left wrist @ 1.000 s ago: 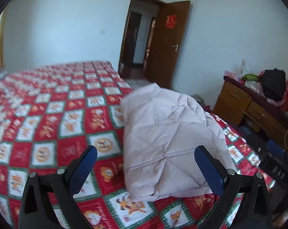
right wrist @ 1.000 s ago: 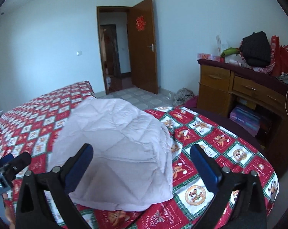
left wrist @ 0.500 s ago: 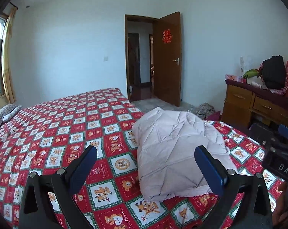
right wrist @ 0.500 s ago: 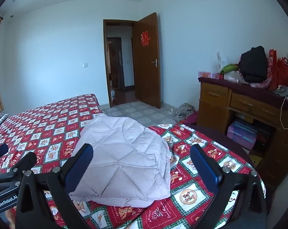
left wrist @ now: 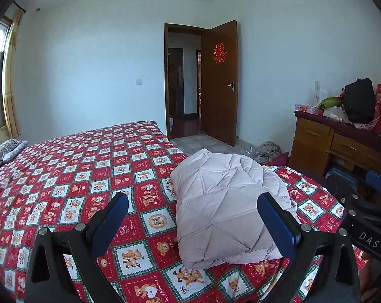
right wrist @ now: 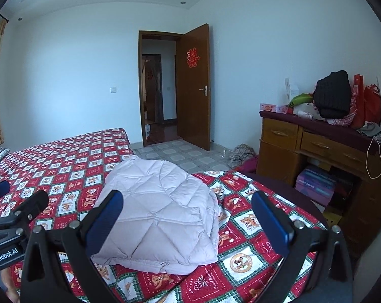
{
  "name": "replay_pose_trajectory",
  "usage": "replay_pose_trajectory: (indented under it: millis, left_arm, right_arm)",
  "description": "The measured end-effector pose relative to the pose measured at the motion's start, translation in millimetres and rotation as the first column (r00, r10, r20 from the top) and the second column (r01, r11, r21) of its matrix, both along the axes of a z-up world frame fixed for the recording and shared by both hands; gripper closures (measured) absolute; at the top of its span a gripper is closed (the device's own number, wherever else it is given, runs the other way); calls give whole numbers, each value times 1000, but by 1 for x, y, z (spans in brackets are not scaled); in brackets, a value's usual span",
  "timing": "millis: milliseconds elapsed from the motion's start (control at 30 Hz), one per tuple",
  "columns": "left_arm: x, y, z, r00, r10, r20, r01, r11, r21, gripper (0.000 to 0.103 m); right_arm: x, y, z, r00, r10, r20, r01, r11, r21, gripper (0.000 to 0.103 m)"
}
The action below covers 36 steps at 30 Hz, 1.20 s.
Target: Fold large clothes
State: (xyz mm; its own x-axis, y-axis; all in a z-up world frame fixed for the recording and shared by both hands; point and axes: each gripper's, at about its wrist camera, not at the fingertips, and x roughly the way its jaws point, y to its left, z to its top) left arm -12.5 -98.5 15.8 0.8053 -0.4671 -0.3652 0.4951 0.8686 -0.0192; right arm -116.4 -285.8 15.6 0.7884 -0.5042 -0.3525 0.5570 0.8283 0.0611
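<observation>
A pale pink quilted garment (left wrist: 223, 202) lies folded in a compact bundle near the foot corner of the bed (left wrist: 71, 174), which has a red checked bear-print cover. It also shows in the right wrist view (right wrist: 162, 207). My left gripper (left wrist: 191, 222) is open and empty, held above and short of the bundle's near edge. My right gripper (right wrist: 188, 219) is open and empty too, raised off the bundle. The right gripper shows at the right edge of the left wrist view (left wrist: 367, 214), and the left gripper at the left edge of the right wrist view (right wrist: 11, 217).
A wooden dresser (right wrist: 316, 156) piled with bags and clothes stands to the right of the bed. An open brown door (right wrist: 194, 85) is at the back. A heap of clothes (right wrist: 241, 154) lies on the tiled floor. A striped pillow (left wrist: 3, 151) lies far left.
Both grippers have drawn up and back from the folded garment, so it looks smaller and more of the room shows. Both stayed open. The garment has not moved.
</observation>
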Motion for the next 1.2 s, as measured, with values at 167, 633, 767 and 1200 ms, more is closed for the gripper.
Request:
replay_pose_trajectory:
  millis: [167, 633, 767, 1200]
  left_arm:
    - [-2, 0, 0, 1000, -2, -1, 2, 1000, 0, 1]
    - [-1, 0, 0, 1000, 3, -9, -3, 1000, -2, 1]
    - [0, 0, 0, 1000, 4, -6, -4, 1000, -2, 1]
    - [-1, -2, 1, 1000, 27, 13, -27, 1000, 13, 1]
  right_arm:
    - [-1, 0, 0, 1000, 0, -1, 0, 1000, 3, 0]
    - [-1, 2, -1, 1000, 9, -2, -9, 1000, 4, 0]
    - [-1, 3, -1, 1000, 13, 0, -13, 1000, 7, 0]
    - [0, 4, 2, 1000, 16, 2, -16, 1000, 10, 0]
